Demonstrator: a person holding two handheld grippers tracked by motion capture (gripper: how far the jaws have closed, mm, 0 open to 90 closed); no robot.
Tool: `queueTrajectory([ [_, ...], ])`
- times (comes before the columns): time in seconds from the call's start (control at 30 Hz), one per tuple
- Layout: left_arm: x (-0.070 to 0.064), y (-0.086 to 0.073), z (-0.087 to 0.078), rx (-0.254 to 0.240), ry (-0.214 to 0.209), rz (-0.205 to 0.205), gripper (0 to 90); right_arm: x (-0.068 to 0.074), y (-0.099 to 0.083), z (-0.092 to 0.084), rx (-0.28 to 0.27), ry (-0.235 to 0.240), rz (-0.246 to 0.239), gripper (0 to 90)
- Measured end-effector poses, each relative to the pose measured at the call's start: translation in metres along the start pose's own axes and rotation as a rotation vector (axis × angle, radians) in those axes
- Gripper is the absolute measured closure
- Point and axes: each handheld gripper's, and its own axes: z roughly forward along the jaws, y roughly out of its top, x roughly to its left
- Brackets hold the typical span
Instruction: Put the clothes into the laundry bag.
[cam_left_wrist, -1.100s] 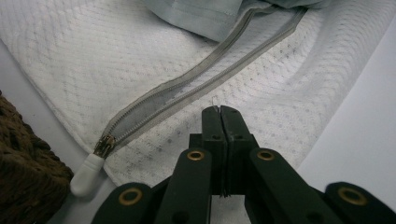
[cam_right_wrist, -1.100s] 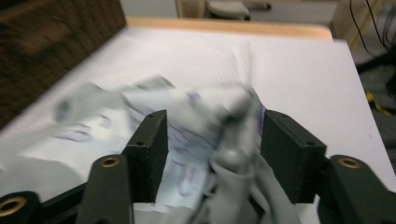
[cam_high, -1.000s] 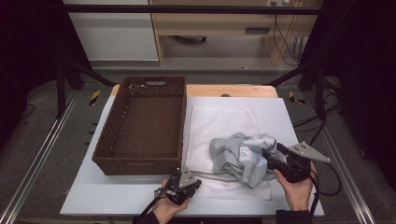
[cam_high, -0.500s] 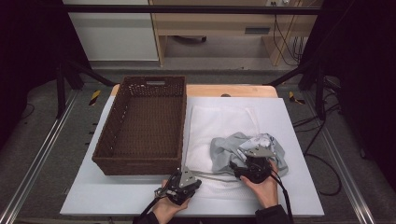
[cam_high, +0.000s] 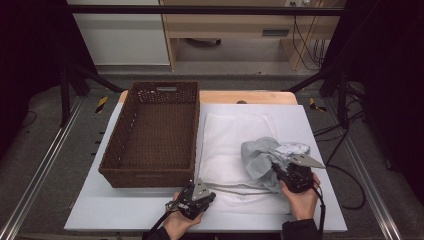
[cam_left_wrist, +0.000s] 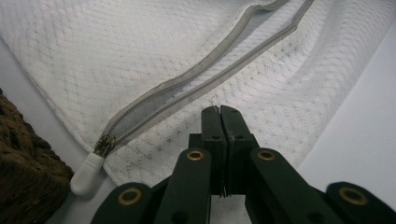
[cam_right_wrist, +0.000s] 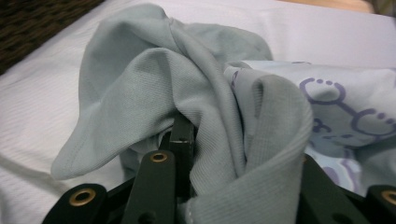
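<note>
Cloth is the matter in hand: a grey garment with a pale printed piece bunched against it lies crumpled on the right part of a white mesh laundry bag, which is spread flat on the worktop just right of the brown wicker basket. The right claw comes at the garment from the near side; its jaws have just been closing and a thick fold of grey fabric sits bunched between them, apparently gripped so it can be lifted. The left claw is clenched on the bag's near edge beside the open zipper, probably pinning the bag so it does not slide or so the mouth stays ready to take the garment.
</note>
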Motion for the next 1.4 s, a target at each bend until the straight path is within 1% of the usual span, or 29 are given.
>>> queueTrajectory([
  [0.07, 0.0, 0.0, 0.0, 0.0, 0.001, -0.002, 88.5, -0.011, -0.003, -0.002, -0.005, -0.025, 0.023, 68.8],
  [0.1, 0.0, 0.0, 0.0, 0.002, 0.002, -0.002, 88.5, -0.014, -0.005, -0.001, -0.004, -0.035, 0.028, 68.6],
  [0.13, 0.0, 0.0, 0.0, 0.0, 0.001, -0.003, 88.4, -0.017, -0.008, 0.002, 0.009, -0.035, 0.027, 68.3],
  [0.23, -0.001, 0.0, 0.0, -0.001, 0.005, -0.005, 88.5, -0.016, -0.014, 0.016, 0.044, -0.03, -0.007, 66.8],
  [0.3, 0.0, 0.0, 0.0, -0.002, 0.002, -0.016, 88.5, -0.015, -0.017, 0.02, 0.039, -0.041, -0.027, 65.4],
  [0.37, 0.0, 0.001, 0.0, -0.008, -0.002, -0.028, 88.2, -0.016, -0.017, 0.02, 0.035, -0.038, -0.029, 62.9],
  [0.4, 0.0, 0.001, 0.0, -0.014, -0.003, -0.031, 88.3, -0.016, -0.017, 0.02, 0.035, -0.028, -0.025, 59.5],
  [0.43, -0.001, 0.001, 0.001, -0.015, -0.002, -0.029, 88.5, -0.016, -0.017, 0.02, 0.038, -0.019, -0.022, 52.8],
  [0.5, -0.002, 0.001, 0.001, -0.016, 0.005, -0.019, 89.1, -0.016, -0.014, 0.017, 0.046, 0.02, 0.006, 41.9],
  [0.53, -0.002, 0.001, 0.001, -0.016, 0.007, -0.018, 89.1, -0.016, -0.012, 0.015, 0.05, 0.028, 0.002, 37.1],
  [0.57, -0.001, 0.001, 0.001, -0.015, 0.007, -0.02, 89.1, -0.015, -0.01, 0.012, 0.054, 0.032, 0.001, 32.2],
  [0.63, 0.0, 0.0, 0.001, -0.017, 0.007, -0.022, 89.2, -0.013, -0.005, 0.004, 0.042, 0.021, -0.011, 23.4],
  [0.67, 0.0, 0.0, 0.001, -0.017, 0.009, -0.021, 89.2, -0.012, -0.001, -0.002, 0.027, 0.014, -0.016, 20.3],
  [0.7, 0.0, 0.0, 0.001, -0.016, 0.008, -0.021, 89.1, -0.01, 0.002, -0.007, 0.016, 0.018, -0.009, 20.0],
  [0.73, 0.0, 0.0, 0.001, -0.017, 0.008, -0.02, 88.9, -0.008, 0.006, -0.015, -0.013, 0.031, -0.016, 19.6],
  [0.77, 0.0, 0.0, 0.001, -0.016, 0.01, -0.018, 88.8, -0.007, 0.009, -0.02, -0.03, 0.035, -0.021, 19.2],
  [0.83, -0.001, 0.001, 0.001, -0.016, 0.011, -0.018, 88.5, -0.001, 0.015, -0.031, -0.074, 0.056, -0.024, 19.6],
  [0.9, -0.001, 0.001, 0.001, -0.017, 0.011, -0.017, 88.5, 0.008, 0.02, -0.04, -0.112, 0.08, -0.039, 24.1],
  [0.93, -0.001, 0.001, 0.0, -0.02, 0.011, -0.019, 88.4, 0.013, 0.022, -0.042, -0.121, 0.104, -0.047, 25.6],
  [0.97, -0.001, 0.001, 0.0, -0.023, 0.011, -0.018, 88.5, 0.02, 0.024, -0.042, -0.125, 0.128, -0.06, 27.4],
  [1.03, -0.001, 0.001, -0.001, -0.025, 0.013, -0.017, 88.5, 0.033, 0.025, -0.039, -0.129, 0.17, -0.082, 35.1],
  [1.07, -0.001, 0.001, -0.001, -0.026, 0.014, -0.017, 88.6, 0.039, 0.024, -0.036, -0.126, 0.198, -0.083, 39.6],
  [1.13, -0.001, 0.001, -0.001, -0.024, 0.013, -0.018, 88.6, 0.049, 0.021, -0.026, -0.102, 0.255, -0.079, 47.1],
  [1.17, -0.002, 0.001, 0.0, -0.025, 0.014, -0.016, 88.6, 0.054, 0.018, -0.02, -0.085, 0.272, -0.076, 50.2],
  [1.2, -0.002, 0.001, 0.0, -0.021, 0.01, -0.013, 88.6, 0.059, 0.016, -0.014, -0.07, 0.279, -0.073, 52.8],
  [1.27, -0.004, 0.001, 0.001, -0.017, 0.012, -0.009, 88.5, 0.069, 0.01, -0.003, -0.035, 0.3, -0.083, 55.4],
  [1.3, -0.004, 0.001, 0.001, -0.017, 0.013, -0.008, 88.4, 0.076, 0.006, 0.004, -0.01, 0.319, -0.089, 56.7],
  [1.37, -0.004, 0.0, 0.001, -0.016, 0.015, -0.005, 88.3, 0.081, 0.002, 0.011, 0.019, 0.332, -0.104, 57.6],
  [1.4, -0.004, 0.0, 0.001, -0.018, 0.012, -0.007, 88.4, 0.085, -0.001, 0.016, 0.038, 0.339, -0.122, 58.1],
])
